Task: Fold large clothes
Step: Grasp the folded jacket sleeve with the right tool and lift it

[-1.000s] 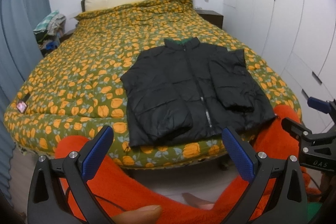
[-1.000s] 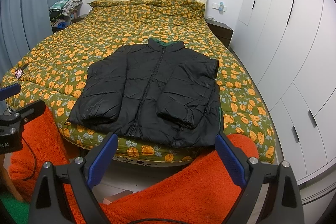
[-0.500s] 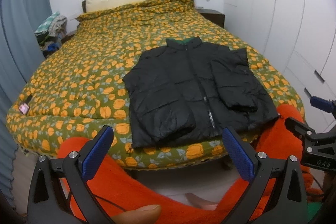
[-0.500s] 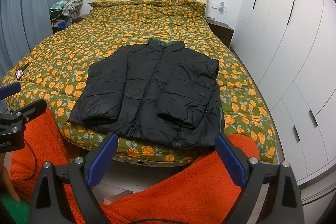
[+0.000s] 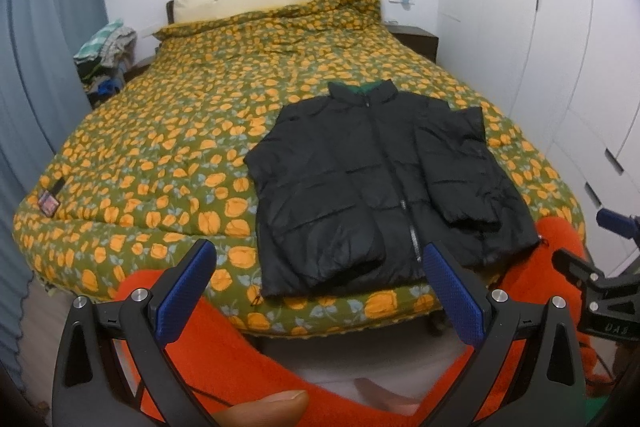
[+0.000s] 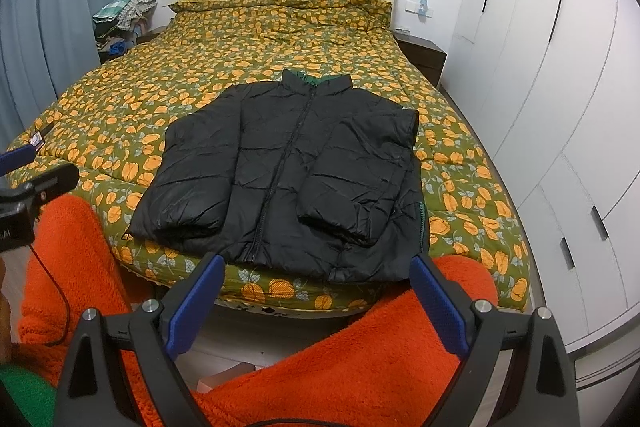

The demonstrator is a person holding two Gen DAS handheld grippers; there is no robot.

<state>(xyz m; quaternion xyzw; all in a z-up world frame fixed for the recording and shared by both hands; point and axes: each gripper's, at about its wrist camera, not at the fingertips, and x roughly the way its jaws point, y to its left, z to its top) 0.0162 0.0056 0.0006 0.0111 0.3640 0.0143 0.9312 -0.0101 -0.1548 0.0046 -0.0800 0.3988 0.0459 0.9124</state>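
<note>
A black puffer jacket lies flat near the foot of the bed, zipped, collar away from me, both sleeves folded in over the front. It also shows in the right wrist view. My left gripper is open and empty, held off the bed's foot edge, short of the jacket's hem. My right gripper is open and empty, also short of the hem. Each gripper shows at the other view's edge.
The bed has an orange-flowered green quilt. White wardrobes stand along the right. A dark nightstand and a pile of clothes flank the headboard. Orange fleece sleeves fill the foreground. A small card lies at the quilt's left edge.
The left gripper's view has drifted slightly, so the jacket sits a little higher and farther right. The right gripper has barely moved. Both stay open.
</note>
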